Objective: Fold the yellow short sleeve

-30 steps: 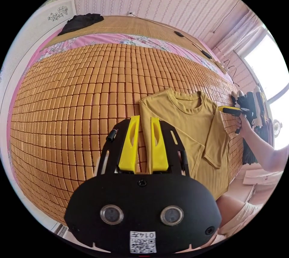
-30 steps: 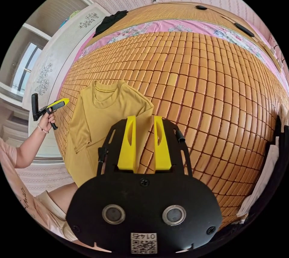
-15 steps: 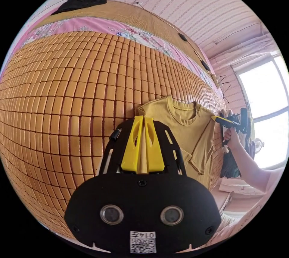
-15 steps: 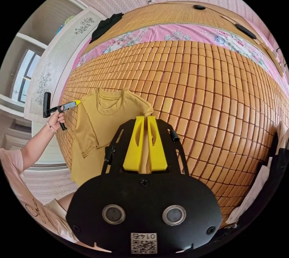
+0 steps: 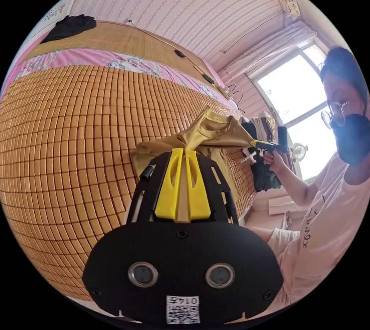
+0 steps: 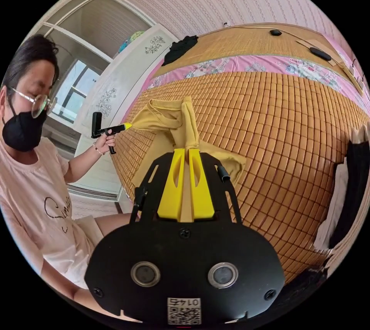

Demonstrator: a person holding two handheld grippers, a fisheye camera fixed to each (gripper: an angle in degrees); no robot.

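Now we hold the yellow shirt by its two shoulders, one in each tool, and we judge this is so the body can hang and be laid over in a clean fold. Our left gripper has its yellow jaws pressed together on a bunch of cloth at one shoulder, seen close in the left gripper view. Our right gripper is clamped the same way on the other shoulder, with a twisted rope of cloth rising from its jaws. Each tool also turns up small in the other's view, nipping the far shoulder tip. The shirt is up off the bamboo mat, pulled taut between both grips along the neckline, which gapes open as a loop. Its lower part droops in soft folds and seems to trail on the mat near the bed edge.
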